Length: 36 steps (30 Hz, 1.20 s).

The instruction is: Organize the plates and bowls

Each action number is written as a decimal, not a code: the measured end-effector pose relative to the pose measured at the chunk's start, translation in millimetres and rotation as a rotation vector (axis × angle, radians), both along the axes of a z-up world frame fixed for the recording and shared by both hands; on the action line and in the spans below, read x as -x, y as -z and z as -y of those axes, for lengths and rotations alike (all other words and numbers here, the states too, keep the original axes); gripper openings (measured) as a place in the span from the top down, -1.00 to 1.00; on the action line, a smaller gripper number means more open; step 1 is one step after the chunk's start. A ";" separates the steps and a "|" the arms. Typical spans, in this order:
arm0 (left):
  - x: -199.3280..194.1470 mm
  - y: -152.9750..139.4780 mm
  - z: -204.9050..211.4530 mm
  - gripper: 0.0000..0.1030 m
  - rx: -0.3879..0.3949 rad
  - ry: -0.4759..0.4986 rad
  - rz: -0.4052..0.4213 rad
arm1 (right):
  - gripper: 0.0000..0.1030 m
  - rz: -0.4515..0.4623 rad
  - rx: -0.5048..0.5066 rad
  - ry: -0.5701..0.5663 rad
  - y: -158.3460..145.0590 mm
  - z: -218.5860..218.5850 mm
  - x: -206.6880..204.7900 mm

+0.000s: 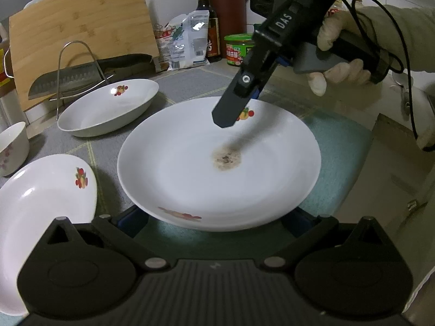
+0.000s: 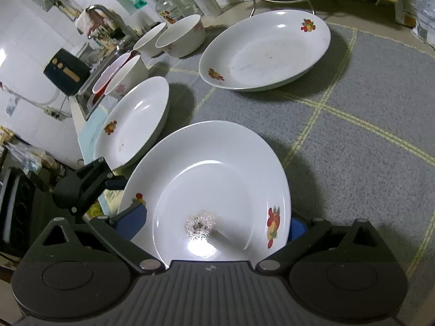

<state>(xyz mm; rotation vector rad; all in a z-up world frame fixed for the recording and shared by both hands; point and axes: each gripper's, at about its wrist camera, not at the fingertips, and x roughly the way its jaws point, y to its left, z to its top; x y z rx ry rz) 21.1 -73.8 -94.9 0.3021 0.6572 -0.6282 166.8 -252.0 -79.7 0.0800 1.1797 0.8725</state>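
Note:
A white plate with fruit prints and a brown stain (image 1: 217, 168) sits between both grippers; it also shows in the right wrist view (image 2: 209, 179). My left gripper (image 1: 217, 220) has its jaws wide apart either side of the plate's near rim. My right gripper (image 2: 217, 225) is open around the opposite rim, its finger (image 1: 233, 100) over the plate. Two more fruit-print plates (image 2: 266, 51) (image 2: 133, 125) lie on the mat. Several white bowls (image 2: 180, 36) stand at the back left.
A grey checked mat (image 2: 367, 141) covers the counter. A knife on a wire rack (image 1: 73, 78), a bamboo board (image 1: 81, 27), bottles and a green-lidded jar (image 1: 239, 50) line the back. A sink (image 2: 89, 89) lies left of the bowls.

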 end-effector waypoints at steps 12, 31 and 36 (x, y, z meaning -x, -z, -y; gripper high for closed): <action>-2.4 -6.9 5.1 -0.99 -0.023 0.005 -0.013 | -1.00 0.031 0.031 -0.003 -9.0 -1.5 7.6; -35.9 -20.4 39.1 -0.99 -0.021 0.096 0.005 | -1.00 0.103 0.035 0.079 -31.5 41.0 -0.1; -52.9 -18.1 56.4 -0.99 -0.013 0.126 -0.001 | -1.00 0.117 0.048 0.113 -33.1 60.6 -9.3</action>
